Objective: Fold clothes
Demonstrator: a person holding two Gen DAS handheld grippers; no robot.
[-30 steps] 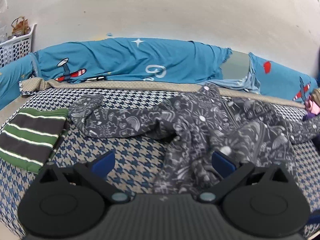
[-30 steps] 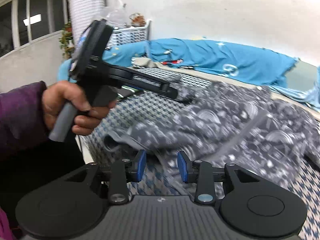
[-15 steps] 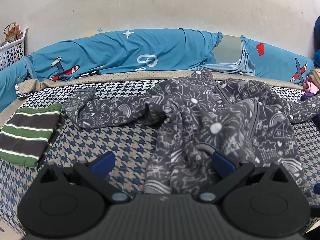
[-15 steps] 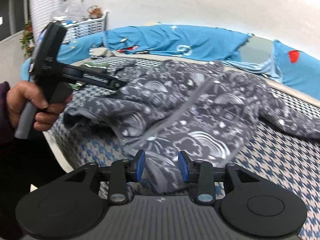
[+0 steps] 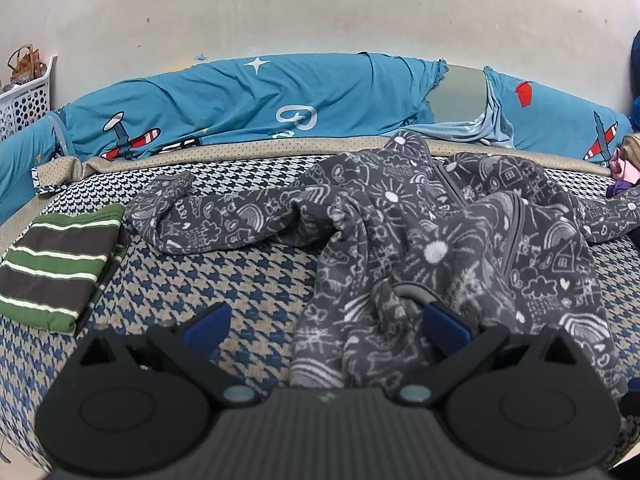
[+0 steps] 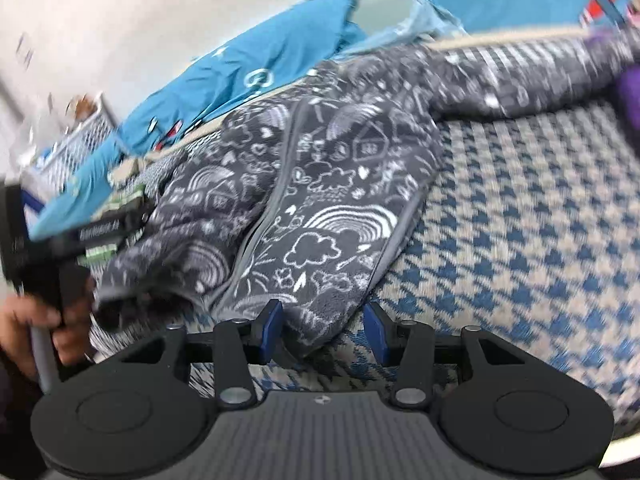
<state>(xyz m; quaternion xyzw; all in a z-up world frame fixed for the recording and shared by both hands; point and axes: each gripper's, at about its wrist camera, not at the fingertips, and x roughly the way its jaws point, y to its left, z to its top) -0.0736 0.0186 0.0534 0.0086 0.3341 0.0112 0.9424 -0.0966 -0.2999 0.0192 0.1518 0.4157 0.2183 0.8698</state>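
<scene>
A dark grey fleece jacket (image 5: 420,232) with white doodle print lies crumpled on the houndstooth bed cover (image 5: 248,280), one sleeve stretched left. My left gripper (image 5: 326,326) is open wide just above the near hem; fabric lies by its right pad (image 5: 446,326) but is not pinched. In the right wrist view the jacket (image 6: 320,200) shows its zip and lower corner. My right gripper (image 6: 324,332) has its jaws opening, with that hem corner lying loosely between the pads. The left gripper's body (image 6: 44,244) shows there, held by a hand (image 6: 36,328).
A folded green and grey striped garment (image 5: 60,264) lies at the bed's left. Blue airplane-print bedding (image 5: 248,100) runs along the wall. A white basket (image 5: 24,100) stands at far left. Purple and pink cloth (image 5: 622,176) sits at the right edge.
The right gripper rolled and dropped toward the jacket's lower corner, and its jaws spread wider. The left gripper stayed almost still and open.
</scene>
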